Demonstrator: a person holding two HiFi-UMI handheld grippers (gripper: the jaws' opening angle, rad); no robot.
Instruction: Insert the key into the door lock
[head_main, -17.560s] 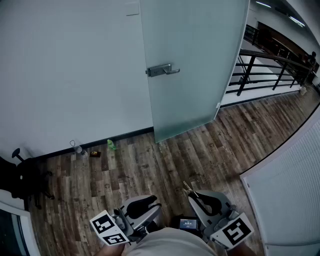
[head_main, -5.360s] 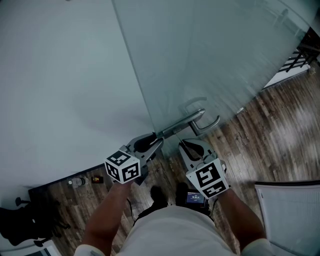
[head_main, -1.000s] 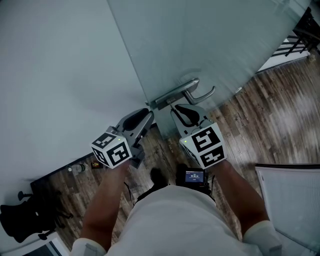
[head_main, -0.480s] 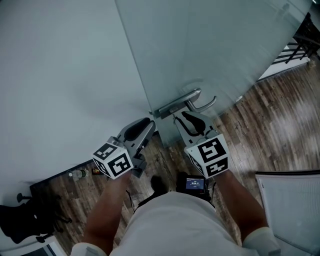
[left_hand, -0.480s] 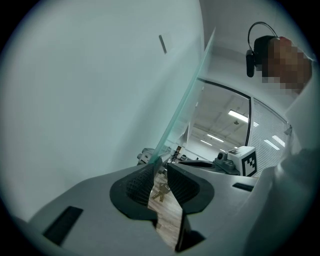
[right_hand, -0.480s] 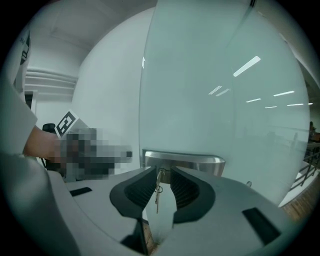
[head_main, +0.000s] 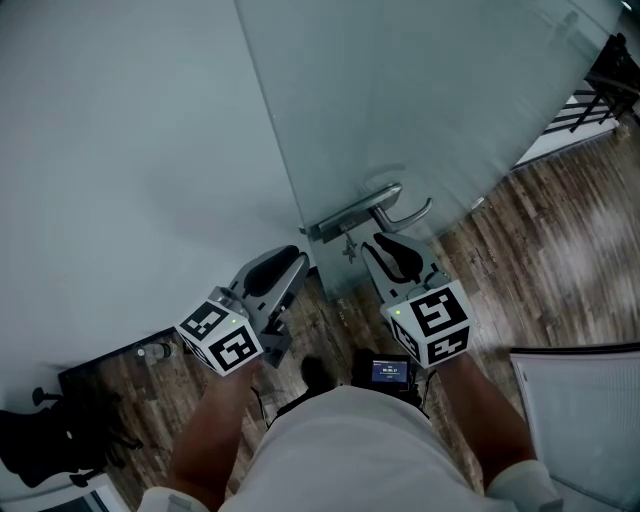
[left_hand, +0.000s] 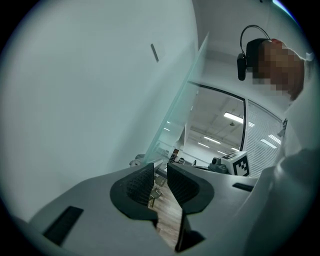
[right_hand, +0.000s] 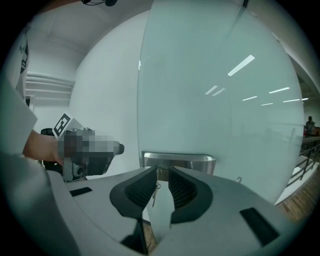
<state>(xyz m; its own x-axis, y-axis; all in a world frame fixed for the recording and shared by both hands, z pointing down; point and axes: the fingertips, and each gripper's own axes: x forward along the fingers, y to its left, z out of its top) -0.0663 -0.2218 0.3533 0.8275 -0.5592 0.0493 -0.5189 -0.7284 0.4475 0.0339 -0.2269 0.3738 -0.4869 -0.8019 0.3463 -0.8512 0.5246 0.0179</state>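
Observation:
A steel lock plate (head_main: 340, 217) with a lever handle (head_main: 408, 215) sits at the edge of the frosted glass door (head_main: 420, 100). A key with its ring of keys (head_main: 348, 246) hangs from the lock. My right gripper (head_main: 378, 243) is just to the right of the keys and a little back from them, open and holding nothing. In the right gripper view the lock plate (right_hand: 185, 161) and the dangling keys (right_hand: 155, 190) show past the parted right gripper (right_hand: 161, 172). My left gripper (head_main: 290, 258) hovers left of the lock, open and empty (left_hand: 160, 167).
The door meets a plain pale wall (head_main: 120, 150) on the left. A black office chair (head_main: 40, 440) and small items (head_main: 150, 350) stand on the wood floor by the wall. A white slatted panel (head_main: 590, 400) is at the lower right and a black railing (head_main: 610, 70) is beyond the door.
The right gripper has drawn back from the lock toward the person, and the keys now hang free from the lock. The left gripper shifted slightly.

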